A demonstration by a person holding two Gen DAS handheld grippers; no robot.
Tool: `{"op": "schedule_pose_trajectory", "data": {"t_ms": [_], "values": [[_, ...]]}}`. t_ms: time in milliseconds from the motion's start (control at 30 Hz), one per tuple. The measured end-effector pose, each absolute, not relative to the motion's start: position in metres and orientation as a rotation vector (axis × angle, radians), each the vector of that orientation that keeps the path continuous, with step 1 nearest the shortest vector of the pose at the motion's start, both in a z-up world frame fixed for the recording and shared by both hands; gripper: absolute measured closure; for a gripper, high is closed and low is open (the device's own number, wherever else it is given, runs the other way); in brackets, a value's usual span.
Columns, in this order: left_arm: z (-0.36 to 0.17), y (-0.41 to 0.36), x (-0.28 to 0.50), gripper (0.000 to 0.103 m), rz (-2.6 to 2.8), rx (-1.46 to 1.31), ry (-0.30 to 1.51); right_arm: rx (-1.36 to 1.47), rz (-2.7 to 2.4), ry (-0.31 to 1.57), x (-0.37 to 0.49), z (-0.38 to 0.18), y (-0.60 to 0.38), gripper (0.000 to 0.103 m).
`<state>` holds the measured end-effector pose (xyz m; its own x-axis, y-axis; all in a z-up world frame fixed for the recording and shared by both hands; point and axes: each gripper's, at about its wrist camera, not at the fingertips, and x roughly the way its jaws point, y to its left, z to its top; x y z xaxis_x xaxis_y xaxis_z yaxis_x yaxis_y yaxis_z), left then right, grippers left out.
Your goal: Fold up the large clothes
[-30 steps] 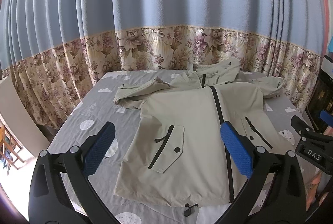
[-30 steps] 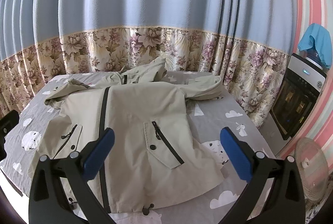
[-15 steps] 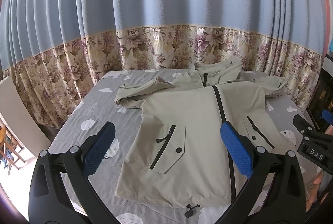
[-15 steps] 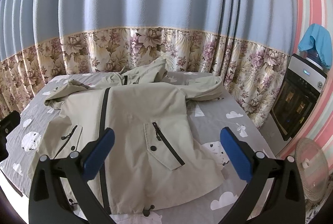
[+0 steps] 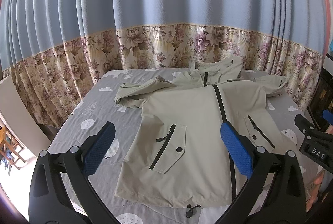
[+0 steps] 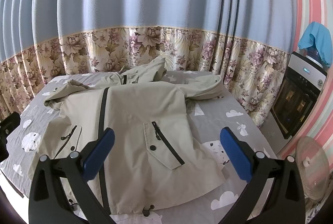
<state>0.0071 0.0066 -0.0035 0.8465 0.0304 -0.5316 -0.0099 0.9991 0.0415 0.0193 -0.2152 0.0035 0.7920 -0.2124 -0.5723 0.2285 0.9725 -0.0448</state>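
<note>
A large beige zip-up jacket [image 5: 193, 130] is spread flat on the grey bed sheet with white cloud prints [image 5: 97, 107], hem at the near edge, hood at the far edge. A long blue curtain with a flowered bottom band [image 5: 166, 16] hangs behind the far edge. A black oven [image 6: 295, 103] stands past the right edge.

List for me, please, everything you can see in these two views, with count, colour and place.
jacket: one, beige with black zips, spread front up on the bed
bed sheet: one, grey with white prints, under the jacket
curtain: one, blue with a floral lower band, behind the bed
appliance: one, black and white, right of the bed
blue cloth: one, on top of the appliance
fan: one, beige, on the floor at right
left tongs: black, blue pads, open above the jacket
right tongs: black, blue pads, open above the jacket
</note>
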Motion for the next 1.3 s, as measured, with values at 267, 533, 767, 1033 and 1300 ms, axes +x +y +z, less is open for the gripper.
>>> {"op": "schedule_pose_trajectory", "data": {"t_ms": [267,533,767,1033,1300], "values": [[-0.008,0.008,0.007,0.003,0.024,0.037,0.564,0.029,-0.238,0.612,0.019,0.003,-0.214,0.002],[-0.027,0.017,0.011,0.003,0.03,0.034,0.575,0.029,-0.235,0.625,0.023,0.0,-0.214,0.002],[-0.027,0.018,0.012,0.003,0.031,0.037,0.583,0.031,-0.231,0.636,0.028,-0.007,-0.212,0.002],[-0.028,0.018,0.023,0.003,0.036,0.038,0.604,0.03,-0.231,0.639,0.035,-0.014,-0.21,0.002],[-0.032,0.025,0.042,0.003,0.001,0.009,0.581,0.051,-0.081,0.568,0.048,-0.017,-0.214,0.002]]}}
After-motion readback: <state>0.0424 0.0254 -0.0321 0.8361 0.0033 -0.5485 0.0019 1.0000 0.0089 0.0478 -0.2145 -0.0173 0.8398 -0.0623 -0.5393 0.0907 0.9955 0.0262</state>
